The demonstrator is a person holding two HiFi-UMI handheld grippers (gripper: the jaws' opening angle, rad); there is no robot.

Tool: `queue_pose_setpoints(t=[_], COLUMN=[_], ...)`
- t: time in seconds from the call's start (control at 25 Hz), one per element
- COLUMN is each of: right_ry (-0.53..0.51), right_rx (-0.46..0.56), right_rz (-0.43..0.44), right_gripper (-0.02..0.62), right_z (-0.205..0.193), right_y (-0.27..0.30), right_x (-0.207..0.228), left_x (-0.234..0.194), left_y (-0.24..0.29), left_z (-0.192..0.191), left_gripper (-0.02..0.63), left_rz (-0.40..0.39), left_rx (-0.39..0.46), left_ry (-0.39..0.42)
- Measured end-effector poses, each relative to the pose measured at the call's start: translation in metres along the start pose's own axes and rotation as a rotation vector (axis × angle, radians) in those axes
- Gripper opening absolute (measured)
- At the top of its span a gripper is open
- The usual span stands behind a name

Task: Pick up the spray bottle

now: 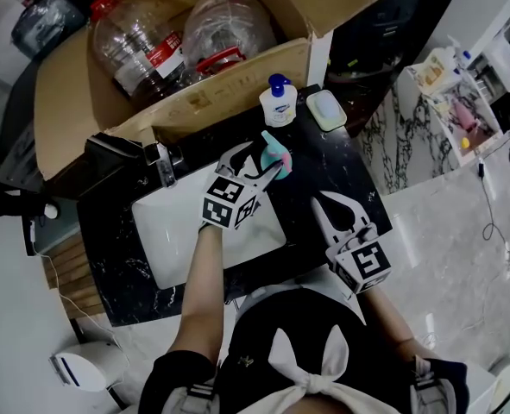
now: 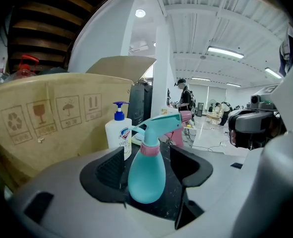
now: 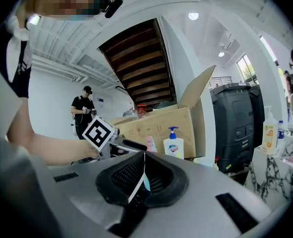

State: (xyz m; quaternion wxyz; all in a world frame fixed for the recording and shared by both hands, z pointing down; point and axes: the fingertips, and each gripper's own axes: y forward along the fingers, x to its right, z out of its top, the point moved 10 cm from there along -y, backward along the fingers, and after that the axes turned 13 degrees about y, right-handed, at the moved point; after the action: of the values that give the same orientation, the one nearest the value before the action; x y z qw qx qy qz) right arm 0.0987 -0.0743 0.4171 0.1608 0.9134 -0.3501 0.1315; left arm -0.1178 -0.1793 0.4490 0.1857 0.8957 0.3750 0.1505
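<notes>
straddling one teal spray bottle (image 2: 146,175): left gripper (image 1: 267,164) jaws apart, not clamped. bottle upright on black counter (image 1: 324,166). right gripper (image 3: 142,175) jaws pressed together, empty. one pump soap bottle (image 1: 278,100) near; two clear jugs (image 1: 138,46) in one cardboard box (image 1: 237,84).

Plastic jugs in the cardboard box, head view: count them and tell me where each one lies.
2. One jug, red-capped, lies at the left of the cardboard box. The second jug lies right of it, red rim toward the front wall. More may be hidden beneath.
</notes>
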Motion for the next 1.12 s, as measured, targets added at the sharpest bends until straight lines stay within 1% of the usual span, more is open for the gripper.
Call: queue_pose_setpoints(t=[0.28,0.56,0.8,0.88,1.0,1.12], right_ry=[0.004,0.009,0.009,0.012,0.015,0.016], right_rx=[-0.004,-0.023,-0.018,-0.021,-0.025,-0.029], right_rz=[-0.003,-0.014,-0.019,-0.021,-0.021,-0.020], right_gripper=[0.025,0.025,0.025,0.025,0.025,0.025], right_z=[-0.004,-0.006,-0.007,-0.008,-0.010,-0.010], right_y=[0.002,0.002,0.002,0.002,0.002,0.003], right_x=[0.000,0.001,0.002,0.002,0.002,0.002], left_x=[-0.002,0.000,-0.001,0.000,0.001,0.001], left_y=[0.007,0.015,0.019,0.019,0.019,0.019], left_z=[-0.003,-0.002,-0.002,-0.001,0.000,0.002], left_gripper=[0.301,0.301,0.298,0.282,0.233,0.216], left_rz=[-0.015,-0.037,-0.029,-0.022,-0.006,-0.002], left_rx=[-0.004,-0.014,-0.014,-0.010,0.003,0.012], left_ry=[-0.003,0.019,0.013,0.013,0.017,0.017])
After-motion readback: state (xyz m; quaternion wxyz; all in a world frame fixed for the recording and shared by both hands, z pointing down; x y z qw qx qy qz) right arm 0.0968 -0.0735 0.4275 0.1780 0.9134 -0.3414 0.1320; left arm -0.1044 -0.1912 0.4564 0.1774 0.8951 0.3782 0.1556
